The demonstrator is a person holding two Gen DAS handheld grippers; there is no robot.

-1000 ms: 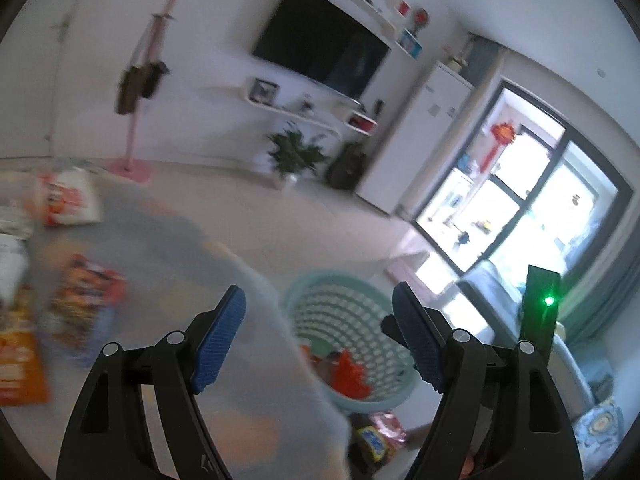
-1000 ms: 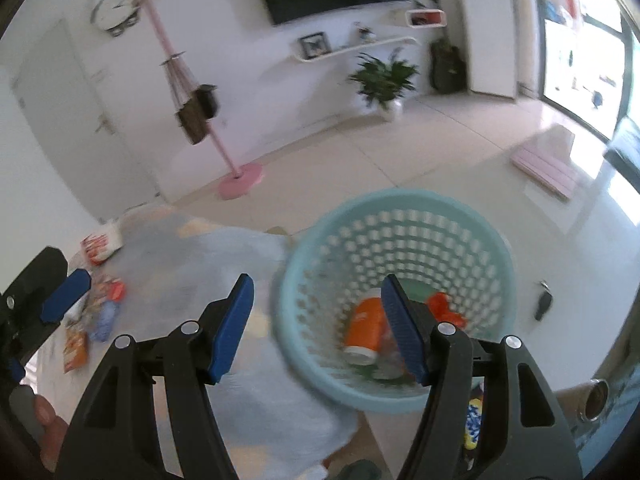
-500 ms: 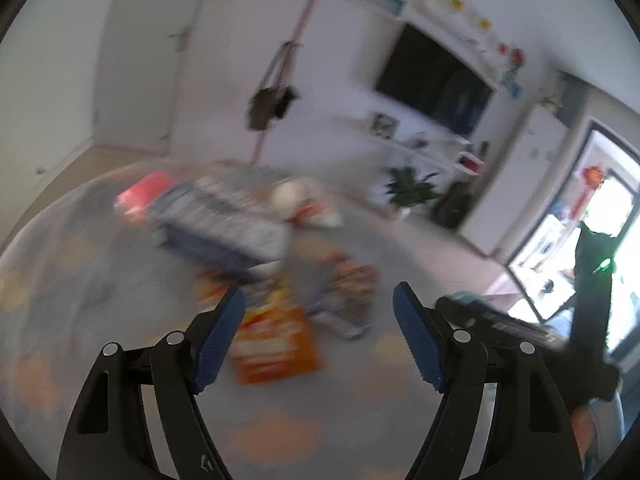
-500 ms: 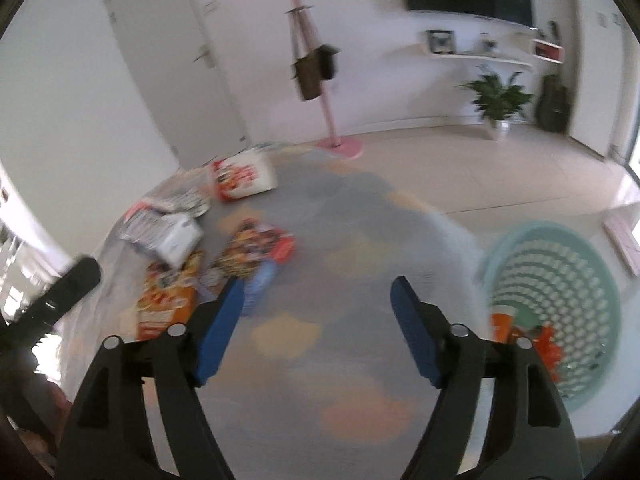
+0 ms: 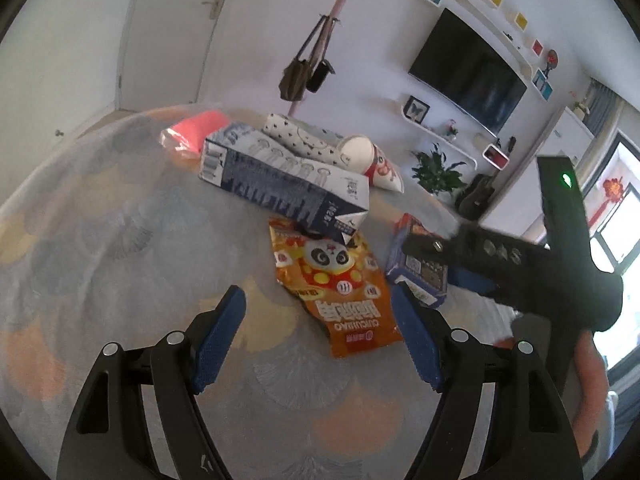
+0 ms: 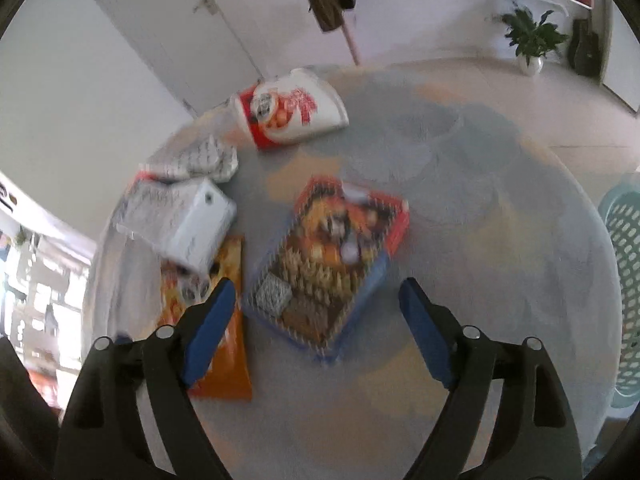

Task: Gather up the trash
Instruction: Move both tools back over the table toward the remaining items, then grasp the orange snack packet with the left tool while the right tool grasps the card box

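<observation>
Left wrist: left gripper (image 5: pixel 318 334) jaws wide, empty, over orange bag (image 5: pixel 340 280) on rug (image 5: pixel 100 240). Right wrist: right gripper (image 6: pixel 314 326) jaws just opened to full, nothing gripped, blue box (image 6: pixel 332 256) below; basket (image 6: pixel 624 280) at right edge.

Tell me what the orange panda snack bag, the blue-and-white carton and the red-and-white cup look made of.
Orange panda snack bag: likely glossy plastic film; it lies flat, with crinkled edges.
Blue-and-white carton: seemingly coated paperboard; sharp folded edges and printed faces.
Red-and-white cup: probably printed paper, with a rolled rim and matte sides, though blur leaves it uncertain.
</observation>
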